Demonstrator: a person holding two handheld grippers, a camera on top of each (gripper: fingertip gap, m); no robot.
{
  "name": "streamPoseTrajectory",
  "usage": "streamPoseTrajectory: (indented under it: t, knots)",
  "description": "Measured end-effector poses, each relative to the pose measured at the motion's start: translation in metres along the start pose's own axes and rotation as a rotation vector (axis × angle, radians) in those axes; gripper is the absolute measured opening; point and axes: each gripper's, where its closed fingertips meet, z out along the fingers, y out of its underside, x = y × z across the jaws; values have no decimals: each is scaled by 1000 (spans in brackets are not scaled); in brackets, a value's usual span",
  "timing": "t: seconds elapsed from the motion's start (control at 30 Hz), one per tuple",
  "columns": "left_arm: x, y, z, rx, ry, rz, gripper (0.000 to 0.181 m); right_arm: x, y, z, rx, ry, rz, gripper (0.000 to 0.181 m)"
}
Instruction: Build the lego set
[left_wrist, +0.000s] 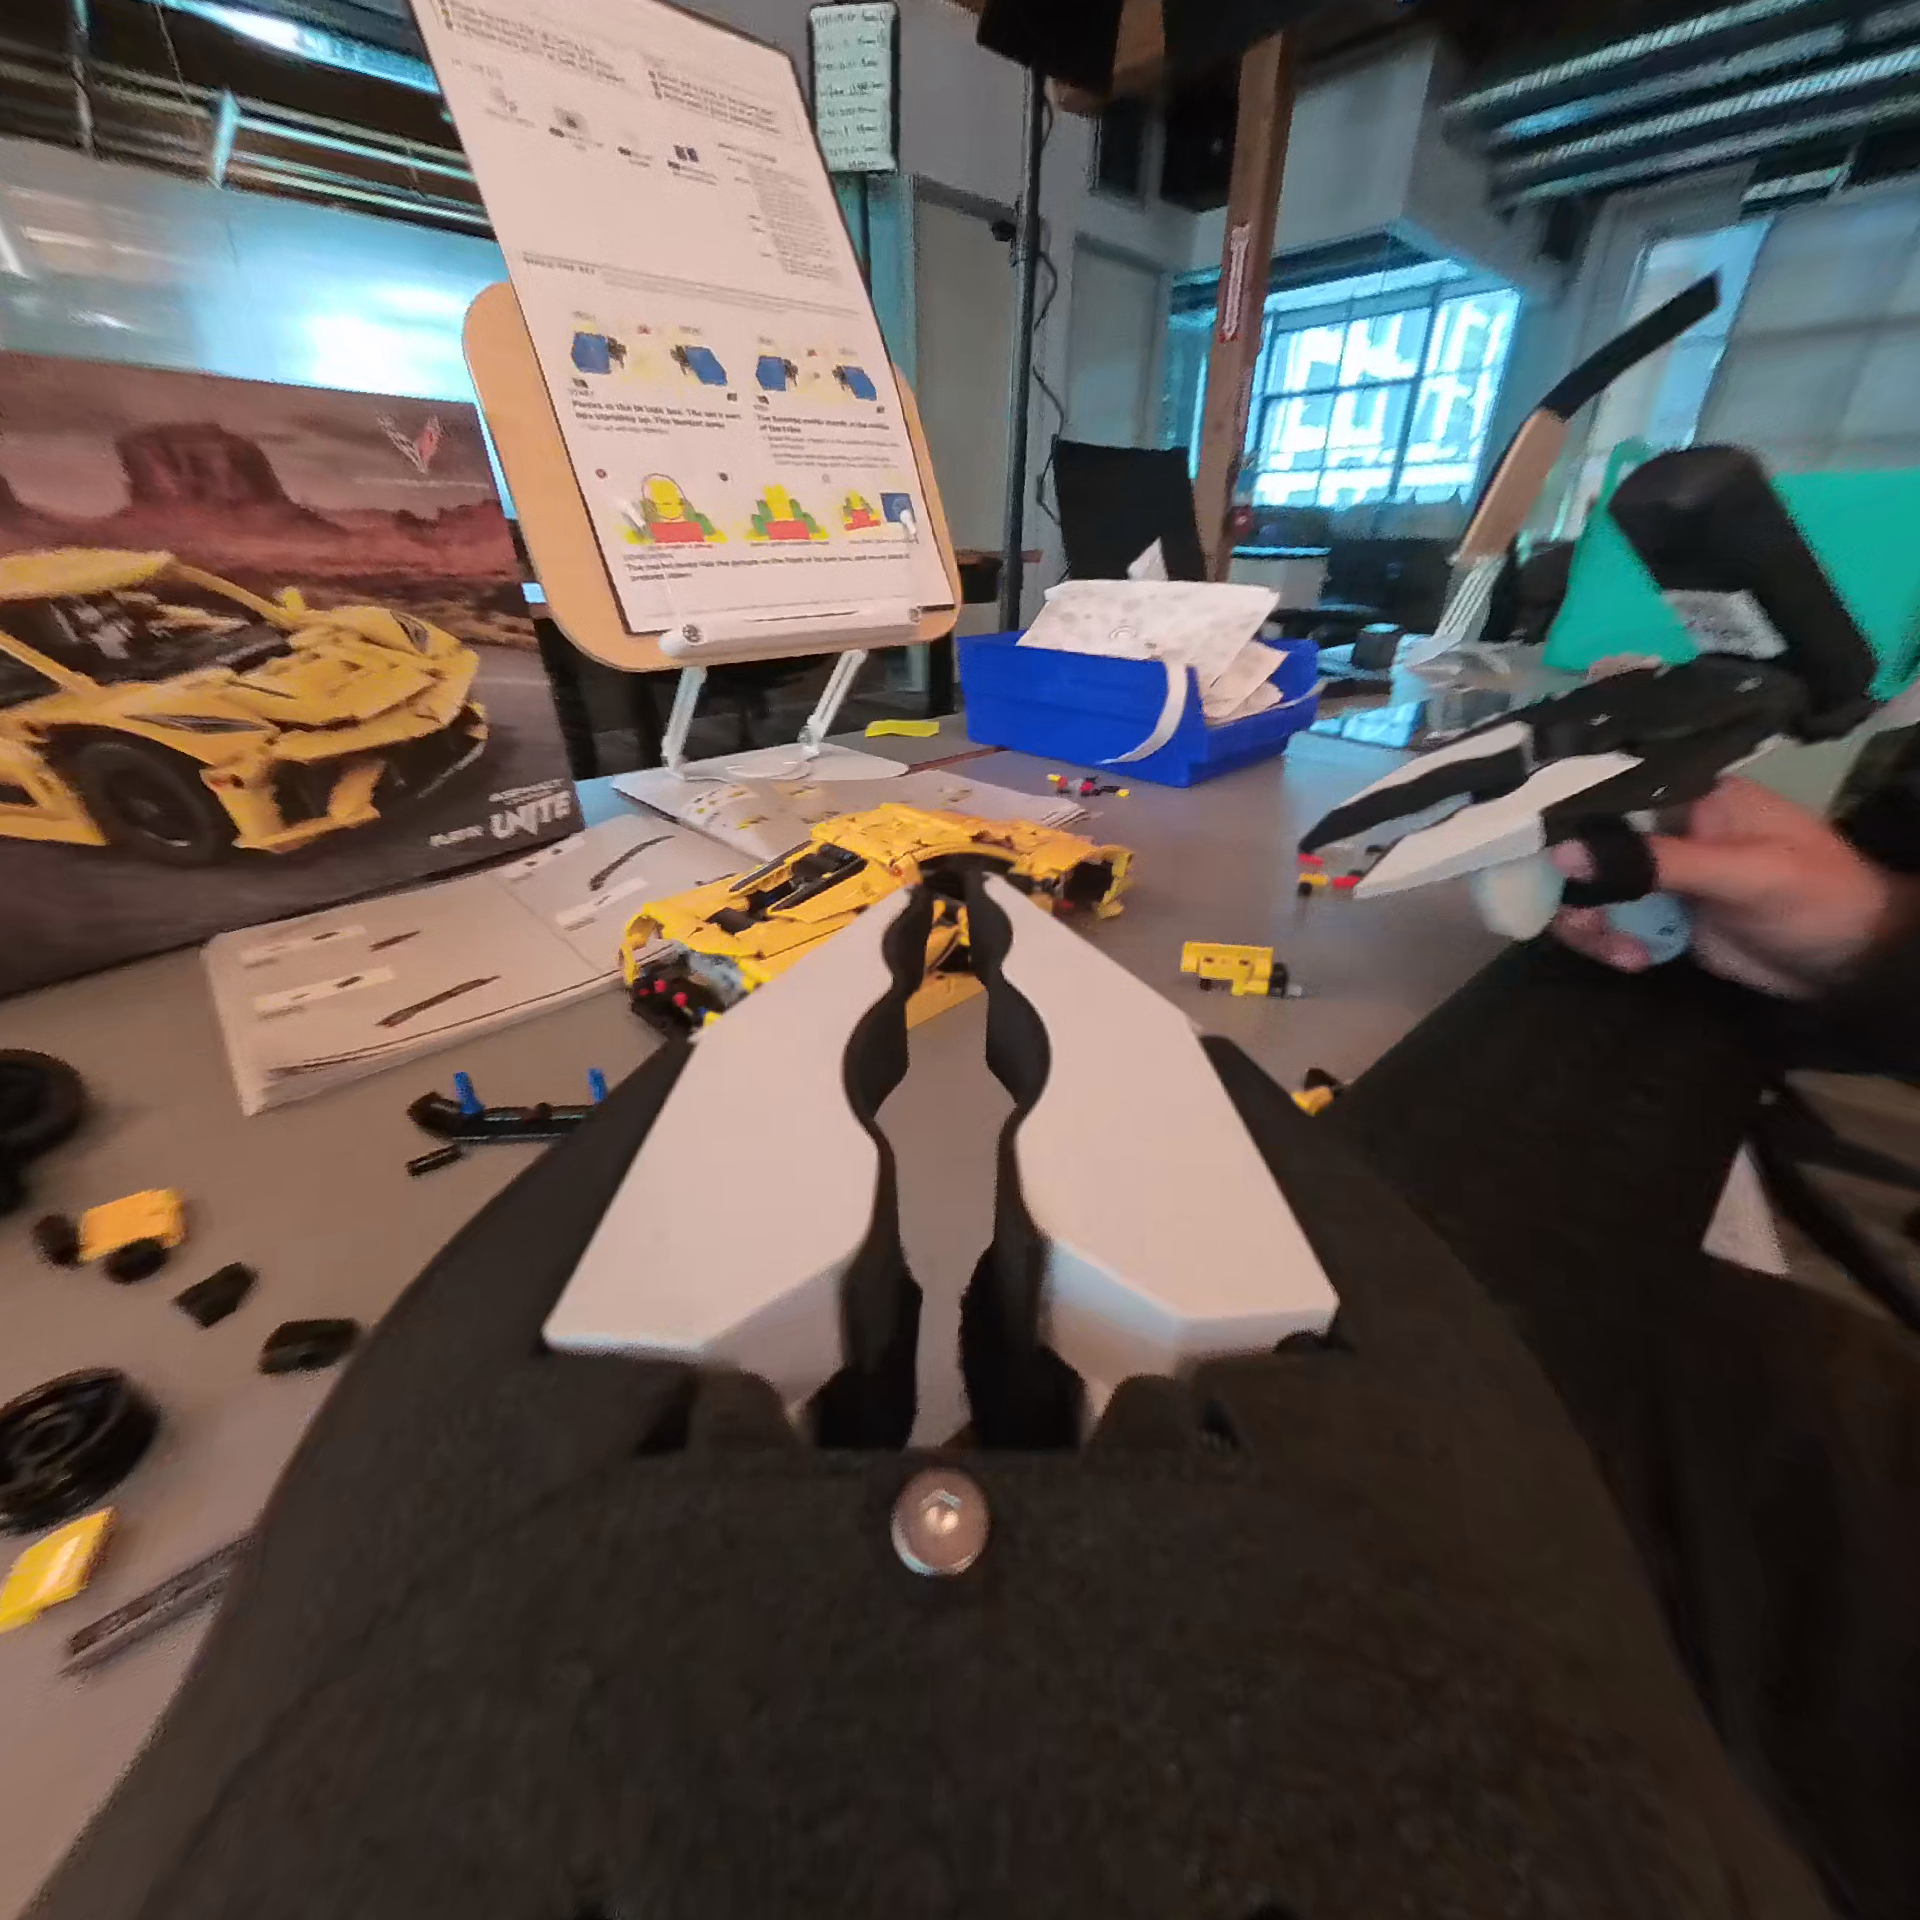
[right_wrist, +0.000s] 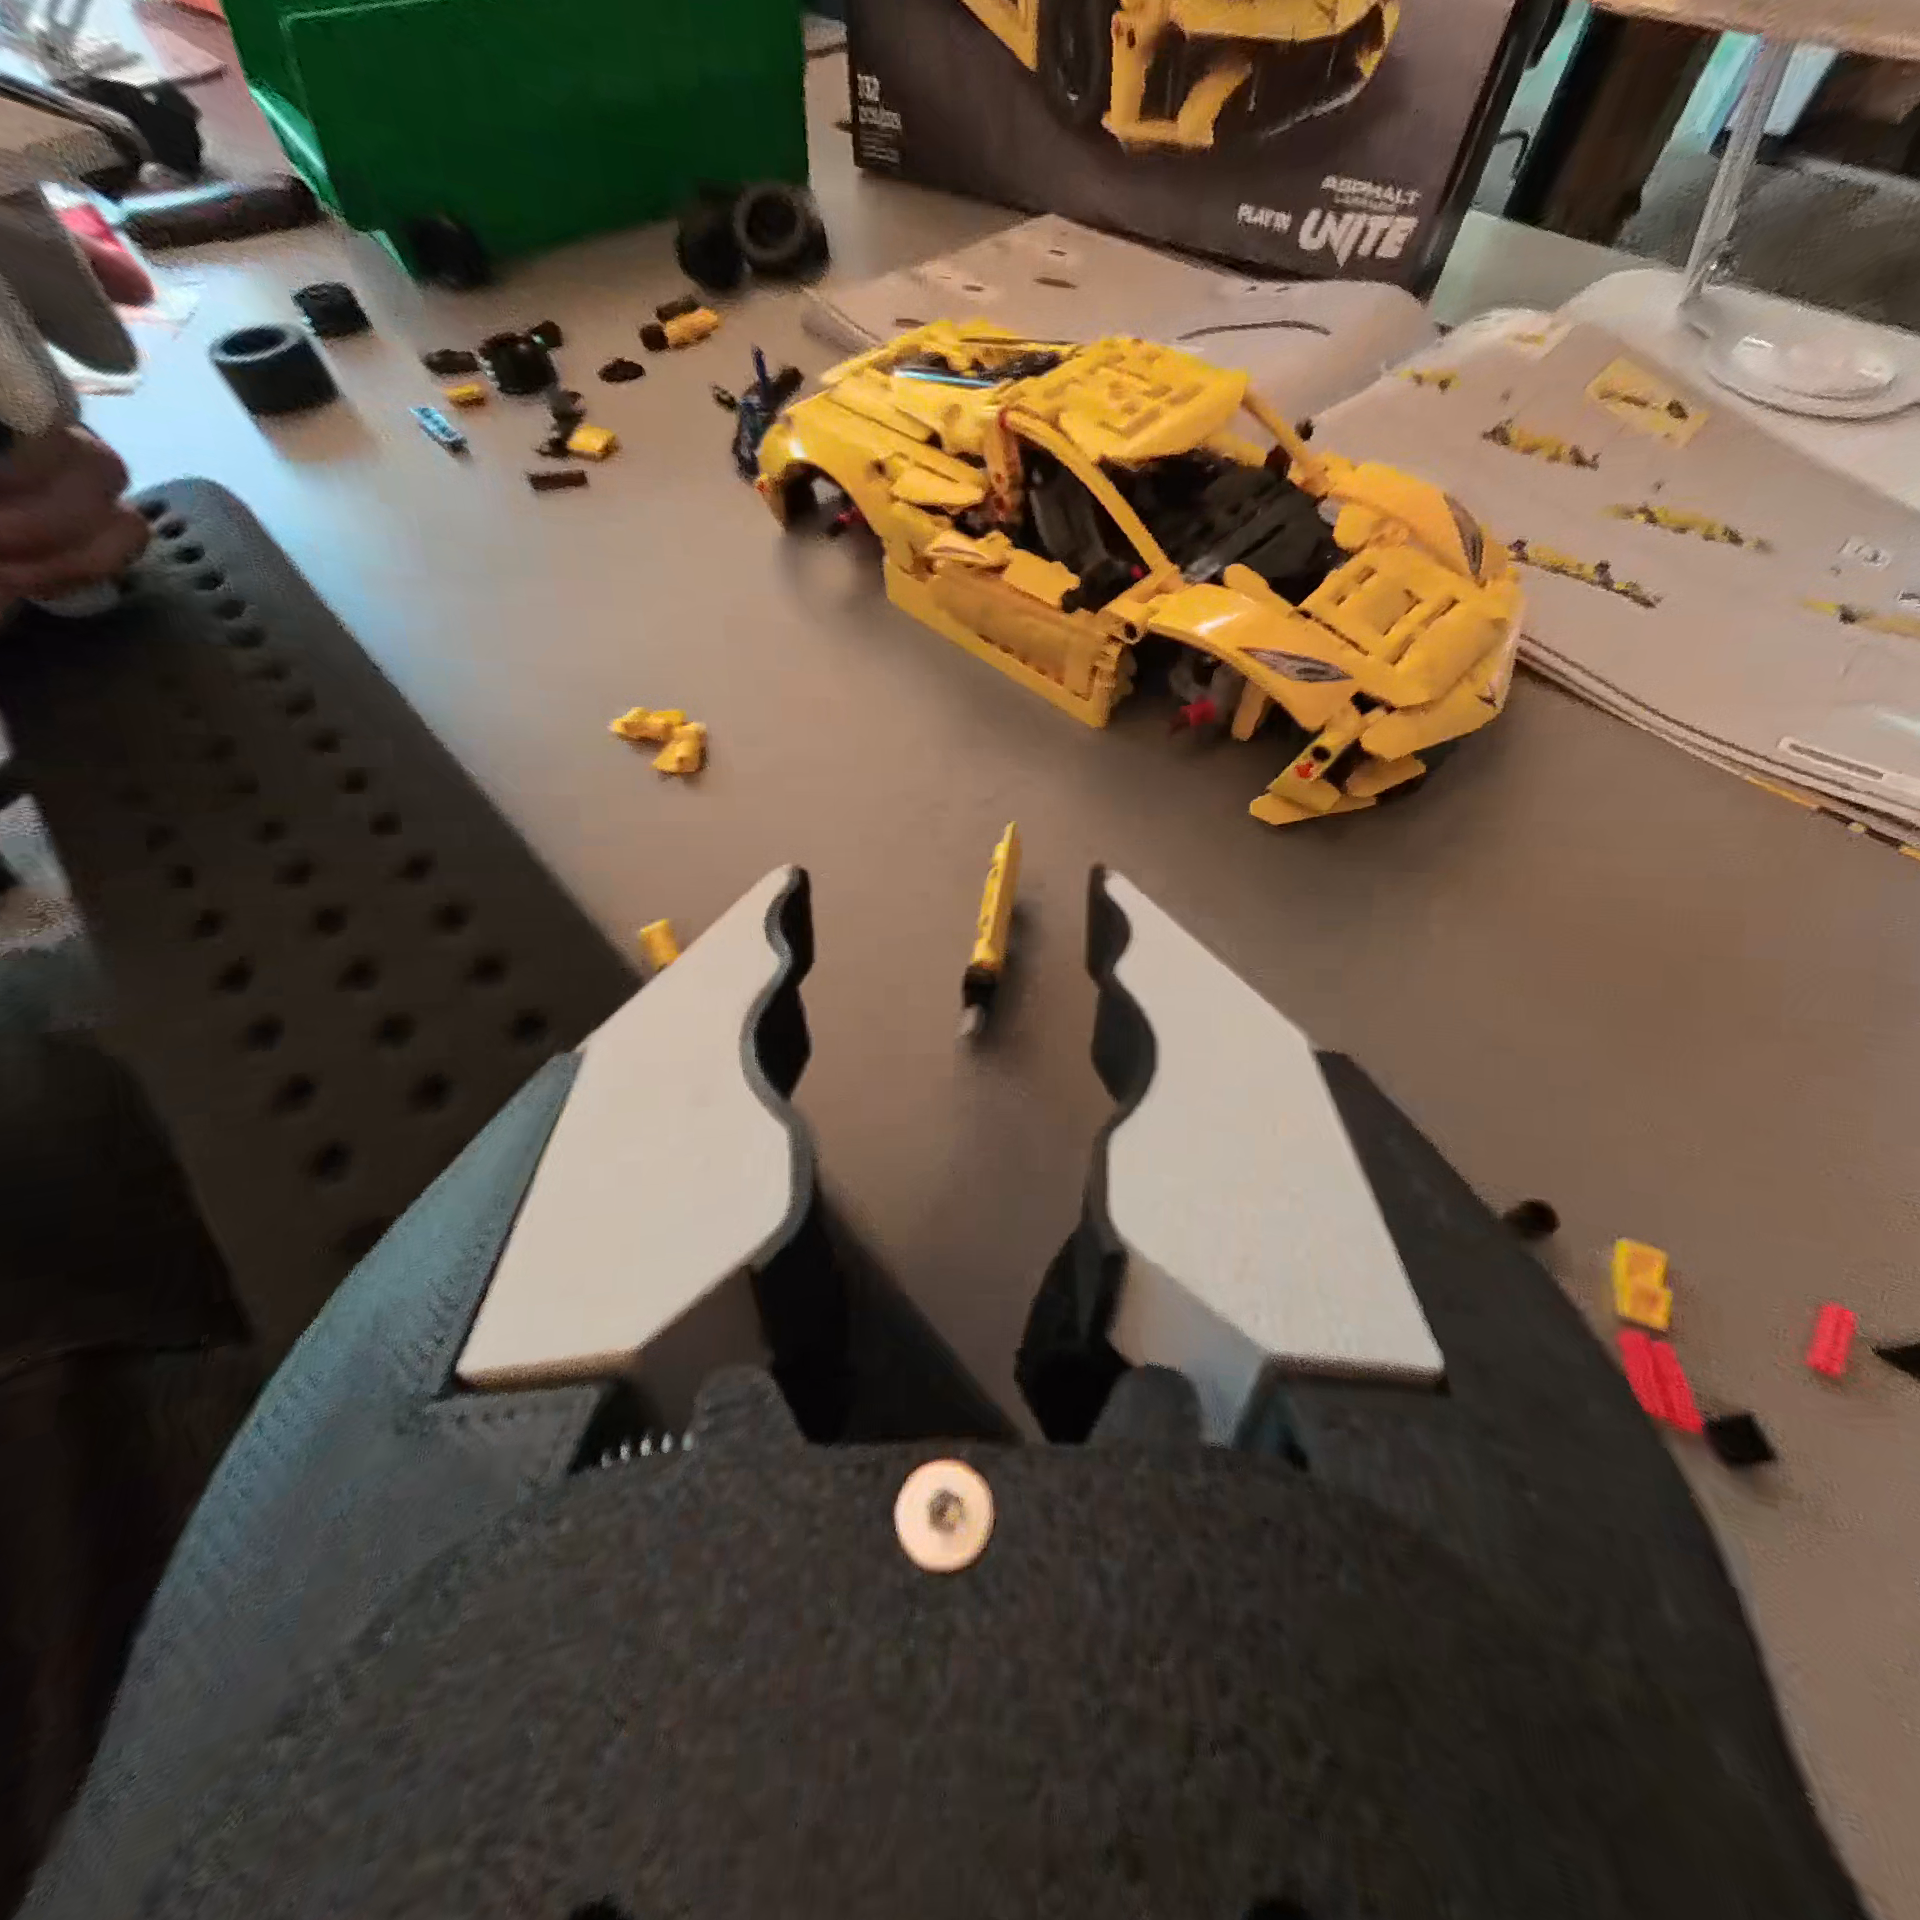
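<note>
1. Grey counter (right_wrist: 1558, 1039) in a workshop room with big windows carries the half-built yellow lego car (right_wrist: 1143, 561), which sits mid-counter on no wheels, just beside the open instruction booklets (right_wrist: 1714, 582).
2. Right hand-held gripper (right_wrist: 948, 883) is spread wide and holds nothing; a slim yellow strip piece (right_wrist: 995, 914) lies on the counter in line with the gap between its tips.
3. Left hand-held gripper (left_wrist: 940, 883) has its tips nearly together with nothing visibly between them; it hovers in front of the car.
4. Judged step: picking up the strip piece. To do it well, lower the right tips either side of the strip's long edges, square to it, and squeeze gently so it does not skid or flip.
5. The left gripper could then steady the car body during fitting.
6. Counts: one car, one set box (left_wrist: 239, 644), one blue bin (left_wrist: 1101, 707), one document stand (left_wrist: 727, 416), at least two booklets.
7. Loose tyres: about four visible; small yellow, black and red pieces are too scattered and blurred to count exactly.
</note>
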Motion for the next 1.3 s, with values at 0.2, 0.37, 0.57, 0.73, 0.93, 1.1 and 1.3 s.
streamPoseTrajectory:
  t: [0.2, 0.37, 0.57, 0.73, 0.93, 1.1, 1.3]
  knots:
    - [9, 29, 1, -205, -19, 16, 7, -41, 33, 0, -193, -88, -11, 42]
    - [20, 44, 8, -296, -3, 124, 7, -52, 34, 14, -250, -89, 3, 42]
    - [27, 56, 12, -372, 59, 123, 7, -68, 42, 38, -422, -302, 7, 24]
    - [27, 53, 11, -355, 73, 96, 7, -67, 50, 43, -544, -366, -139, 17]
    - [26, 54, 12, -363, 67, 97, 7, -70, 47, 52, -542, -406, -207, 12]
    - [27, 64, 16, -428, 42, 154, 7, -62, 31, 63, -453, -388, -256, 7]
    - [35, 58, 65, -432, 221, 44, 7, -41, -13, 76, -439, -441, -346, 7]
